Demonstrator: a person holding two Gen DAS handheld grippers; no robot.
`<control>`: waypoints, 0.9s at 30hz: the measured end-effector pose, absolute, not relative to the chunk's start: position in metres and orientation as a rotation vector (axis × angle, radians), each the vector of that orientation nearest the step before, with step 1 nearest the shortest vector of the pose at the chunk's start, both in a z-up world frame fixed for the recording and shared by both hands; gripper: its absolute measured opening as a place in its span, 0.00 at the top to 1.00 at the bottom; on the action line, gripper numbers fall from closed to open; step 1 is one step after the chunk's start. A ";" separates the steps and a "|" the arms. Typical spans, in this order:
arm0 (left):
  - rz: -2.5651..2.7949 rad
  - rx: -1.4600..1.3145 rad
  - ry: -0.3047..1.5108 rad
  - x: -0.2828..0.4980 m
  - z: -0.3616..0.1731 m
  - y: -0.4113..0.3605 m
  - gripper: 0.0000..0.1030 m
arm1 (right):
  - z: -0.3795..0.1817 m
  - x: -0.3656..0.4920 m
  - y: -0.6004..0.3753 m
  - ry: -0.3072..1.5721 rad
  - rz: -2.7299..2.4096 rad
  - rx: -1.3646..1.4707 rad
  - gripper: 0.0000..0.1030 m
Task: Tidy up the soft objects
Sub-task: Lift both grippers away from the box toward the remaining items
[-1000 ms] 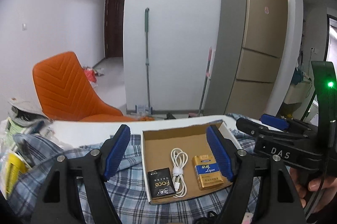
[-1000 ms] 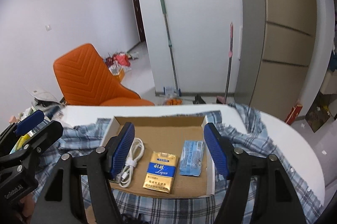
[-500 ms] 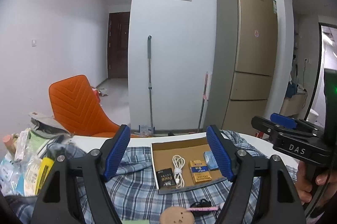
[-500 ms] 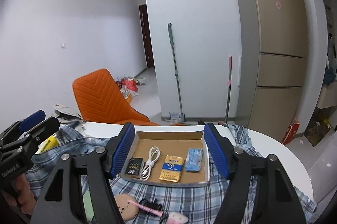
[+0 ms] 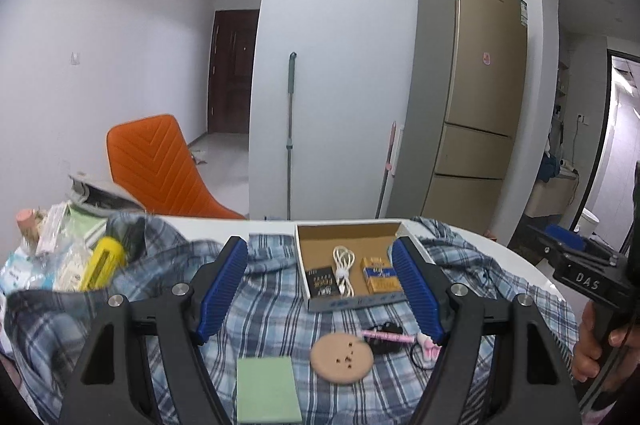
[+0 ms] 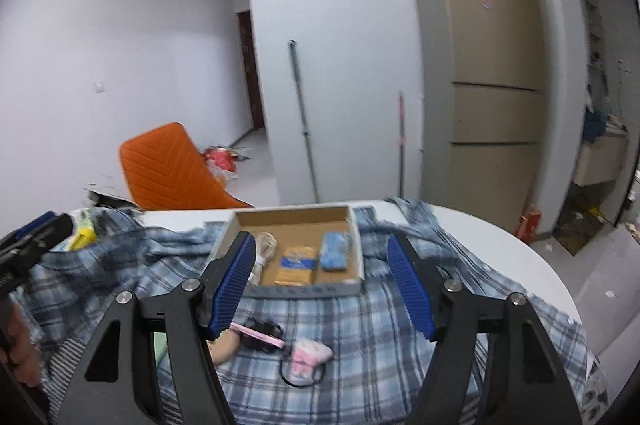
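Note:
A blue plaid shirt (image 5: 272, 309) (image 6: 360, 341) lies spread over the white table. On it stands an open cardboard box (image 5: 348, 229) (image 6: 292, 221) with a white cable (image 5: 343, 269), a yellow pack (image 5: 379, 275) (image 6: 295, 265), a black pack (image 5: 321, 281) and a blue tissue pack (image 6: 334, 251). In front lie a tan round pad (image 5: 342, 357), a green notepad (image 5: 267, 389), a pink pen (image 5: 388, 336) (image 6: 258, 335) and a pink hair tie (image 6: 308, 353). My left gripper (image 5: 320, 293) and right gripper (image 6: 322, 285) are both open and empty, held above the shirt.
A pile of packets and a yellow bottle (image 5: 100, 263) sits at the table's left. An orange chair (image 5: 160, 169) stands behind the table. A fridge (image 5: 468, 97), a mop (image 5: 290, 137) and a white wall are beyond. The table's right edge (image 6: 540, 265) curves away.
Both grippers have pulled back and up from the box, so the box looks smaller and the pad, notepad, pen and hair tie have come into view. Both stay open.

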State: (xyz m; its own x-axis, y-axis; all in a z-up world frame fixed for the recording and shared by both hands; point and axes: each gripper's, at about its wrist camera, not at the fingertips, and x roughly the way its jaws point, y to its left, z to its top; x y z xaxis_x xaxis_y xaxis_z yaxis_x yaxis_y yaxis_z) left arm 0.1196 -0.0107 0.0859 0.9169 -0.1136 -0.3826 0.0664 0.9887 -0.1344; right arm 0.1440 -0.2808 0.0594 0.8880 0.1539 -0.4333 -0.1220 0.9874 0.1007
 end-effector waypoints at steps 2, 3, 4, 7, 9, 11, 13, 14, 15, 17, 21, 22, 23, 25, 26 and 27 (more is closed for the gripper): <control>-0.103 -0.125 0.410 0.114 0.076 -0.010 0.25 | 0.050 0.142 -0.283 0.461 0.128 0.067 0.35; -0.105 -0.126 0.409 0.113 0.072 -0.008 0.25 | 0.045 0.142 -0.285 0.470 0.126 0.069 0.34; -0.108 -0.132 0.406 0.110 0.066 -0.007 0.25 | 0.039 0.143 -0.286 0.478 0.126 0.074 0.34; -0.107 -0.146 0.431 0.111 0.050 -0.001 0.25 | 0.026 0.145 -0.290 0.495 0.125 0.072 0.35; -0.093 -0.144 0.444 0.112 0.042 0.002 0.25 | 0.017 0.143 -0.289 0.501 0.121 0.059 0.34; -0.080 -0.127 0.457 0.113 0.032 0.005 0.25 | 0.008 0.145 -0.290 0.515 0.122 0.051 0.34; -0.076 -0.116 0.472 0.113 0.022 0.006 0.25 | 0.000 0.148 -0.289 0.535 0.129 0.052 0.34; -0.079 -0.114 0.482 0.114 0.017 0.007 0.25 | -0.004 0.149 -0.289 0.544 0.136 0.056 0.34; -0.081 -0.114 0.488 0.115 0.013 0.008 0.25 | -0.007 0.150 -0.289 0.549 0.144 0.061 0.35; -0.084 -0.104 0.494 0.116 0.006 0.009 0.25 | -0.013 0.152 -0.287 0.549 0.162 0.068 0.34; -0.076 -0.082 0.514 0.120 -0.006 0.012 0.25 | -0.025 0.155 -0.282 0.550 0.194 0.054 0.34; -0.078 -0.084 0.519 0.121 -0.008 0.013 0.25 | -0.028 0.155 -0.280 0.556 0.194 0.048 0.34; -0.079 -0.086 0.524 0.122 -0.011 0.015 0.25 | -0.032 0.157 -0.279 0.568 0.190 0.041 0.34; -0.077 -0.084 0.532 0.124 -0.021 0.016 0.25 | -0.038 0.159 -0.277 0.584 0.183 0.031 0.34; -0.070 -0.079 0.532 0.124 -0.024 0.016 0.25 | -0.040 0.160 -0.275 0.590 0.184 0.027 0.34; -0.063 -0.073 0.534 0.124 -0.029 0.016 0.25 | -0.041 0.160 -0.275 0.596 0.189 0.024 0.34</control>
